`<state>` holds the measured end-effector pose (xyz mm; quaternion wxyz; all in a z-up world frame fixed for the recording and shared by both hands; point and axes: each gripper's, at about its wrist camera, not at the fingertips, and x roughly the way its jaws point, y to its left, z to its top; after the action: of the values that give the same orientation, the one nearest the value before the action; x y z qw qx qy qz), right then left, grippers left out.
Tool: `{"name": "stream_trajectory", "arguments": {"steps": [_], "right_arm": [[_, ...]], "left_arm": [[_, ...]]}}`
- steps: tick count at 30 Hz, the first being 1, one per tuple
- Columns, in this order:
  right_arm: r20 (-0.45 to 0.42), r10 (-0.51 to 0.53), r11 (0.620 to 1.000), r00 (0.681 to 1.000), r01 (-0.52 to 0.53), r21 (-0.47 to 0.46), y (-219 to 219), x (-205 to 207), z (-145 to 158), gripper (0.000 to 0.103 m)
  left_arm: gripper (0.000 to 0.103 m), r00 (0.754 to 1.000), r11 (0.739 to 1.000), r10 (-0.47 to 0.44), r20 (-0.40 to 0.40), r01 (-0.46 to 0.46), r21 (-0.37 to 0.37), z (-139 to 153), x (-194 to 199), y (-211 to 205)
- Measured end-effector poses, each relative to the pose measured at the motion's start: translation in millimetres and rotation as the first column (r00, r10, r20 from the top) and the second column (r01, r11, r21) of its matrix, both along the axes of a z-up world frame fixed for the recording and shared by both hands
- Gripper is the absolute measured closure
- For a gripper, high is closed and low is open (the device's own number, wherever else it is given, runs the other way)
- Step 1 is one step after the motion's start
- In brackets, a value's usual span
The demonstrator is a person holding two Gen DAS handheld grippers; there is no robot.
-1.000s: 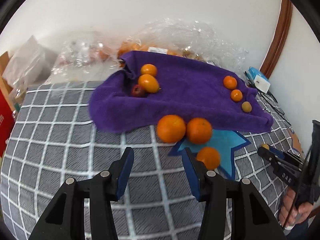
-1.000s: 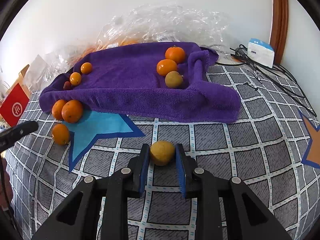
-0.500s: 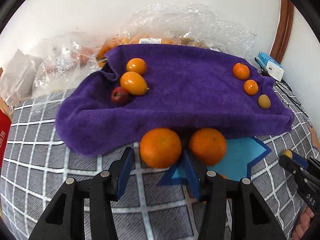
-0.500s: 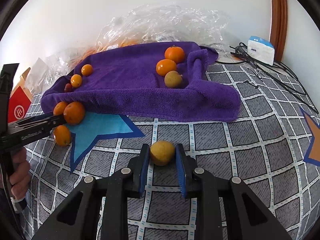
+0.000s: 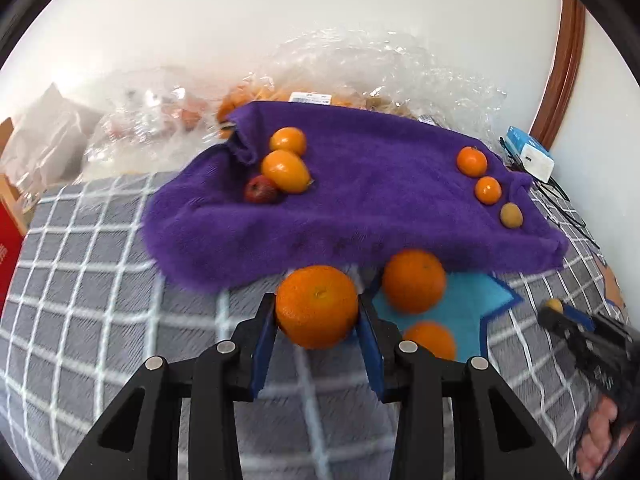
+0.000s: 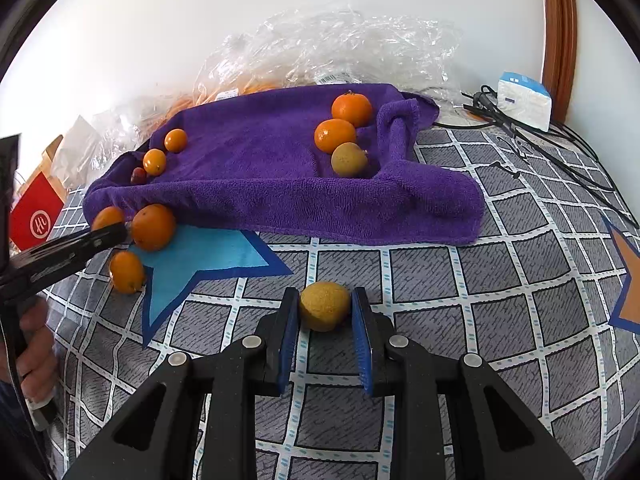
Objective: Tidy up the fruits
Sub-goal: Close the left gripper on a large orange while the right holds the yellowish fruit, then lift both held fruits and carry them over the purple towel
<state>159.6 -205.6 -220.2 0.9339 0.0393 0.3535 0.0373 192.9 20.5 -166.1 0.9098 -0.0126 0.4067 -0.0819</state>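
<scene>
In the left wrist view my left gripper (image 5: 317, 306) has a large orange (image 5: 316, 306) between its blue pads, which touch both sides; its jaws are closing. Two more oranges (image 5: 414, 280) (image 5: 430, 340) lie just right of it by the front edge of the purple towel (image 5: 380, 208). Two oranges and a small red fruit (image 5: 260, 190) sit on the towel's left, three small fruits (image 5: 488, 190) on its right. My right gripper (image 6: 325, 314) is shut on a yellow fruit (image 6: 324, 312) resting on the checked cover.
Crumpled clear plastic bags (image 6: 340, 48) with more fruit lie behind the towel against the wall. A white box (image 6: 524, 100) and black cables (image 6: 560, 152) are at the back right. A red box (image 6: 38, 220) stands at the left. A blue star (image 6: 208, 256) is printed on the cover.
My left gripper has moved forward to the large orange and narrowed its jaws around it. The right gripper has kept still with the yellow fruit.
</scene>
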Motion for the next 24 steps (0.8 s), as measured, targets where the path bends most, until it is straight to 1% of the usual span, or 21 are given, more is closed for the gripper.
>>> {"name": "stream_trajectory", "arguments": {"steps": [3, 5, 8, 10, 14, 16, 18, 19, 21, 22, 24], "right_arm": [[0.0, 0.002, 1.0, 1.0, -0.002, 0.004, -0.3, -0.1, 0.0, 0.077], [-0.001, 0.001, 1.0, 1.0, -0.001, -0.001, 0.1, -0.1, -0.1, 0.077], [-0.001, 0.007, 1.0, 1.0, -0.007, -0.014, 1.6, -0.7, -0.2, 0.076], [-0.002, 0.013, 1.0, 1.0, -0.013, -0.014, 1.9, -0.8, -0.5, 0.076], [-0.003, 0.016, 1.0, 1.0, -0.016, -0.003, 0.2, -1.0, -0.4, 0.076], [-0.004, 0.02, 1.0, 1.0, -0.02, -0.004, 0.2, -0.6, -0.4, 0.076], [-0.005, 0.02, 1.0, 1.0, -0.02, -0.014, 1.7, -0.4, -0.5, 0.076], [-0.005, 0.02, 1.0, 1.0, -0.02, -0.022, 2.5, -0.2, -0.5, 0.076], [-0.006, 0.024, 0.999, 1.0, -0.024, -0.035, 3.9, 0.0, -0.4, 0.076], [-0.006, 0.026, 0.999, 1.0, -0.026, -0.039, 4.9, 0.1, -0.5, 0.075], [-0.005, 0.031, 0.999, 1.0, -0.031, -0.042, 6.0, 0.1, -0.5, 0.075]], "left_arm": [[0.066, 1.0, 1.0, 0.004, -0.016, -0.004, 0.008, 0.9, -17.4, 12.6], [0.066, 1.0, 1.0, 0.011, -0.023, -0.011, -0.007, -0.9, -24.9, 20.4], [0.066, 0.999, 1.0, 0.024, -0.04, -0.024, -0.017, -10.0, -25.6, 25.5], [0.066, 0.999, 0.999, 0.037, -0.012, -0.037, -0.023, -11.7, -28.5, 26.4], [0.066, 0.999, 1.0, 0.03, -0.015, -0.03, -0.004, -12.4, -24.8, 24.2], [0.062, 0.999, 0.999, 0.036, -0.016, -0.036, -0.014, -12.5, -22.7, 23.9], [0.057, 0.999, 0.998, 0.03, -0.018, -0.031, -0.048, -12.7, -20.9, 25.2], [0.056, 0.999, 0.997, 0.031, -0.019, -0.033, -0.068, -12.9, -20.4, 27.0], [0.053, 0.999, 0.996, 0.026, -0.021, -0.028, -0.084, -13.3, -19.2, 27.2], [0.053, 0.999, 0.996, 0.027, -0.023, -0.029, -0.081, -13.7, -19.6, 26.8], [0.053, 0.999, 0.998, 0.026, -0.023, -0.027, -0.053, -14.1, -20.0, 23.1]]}}
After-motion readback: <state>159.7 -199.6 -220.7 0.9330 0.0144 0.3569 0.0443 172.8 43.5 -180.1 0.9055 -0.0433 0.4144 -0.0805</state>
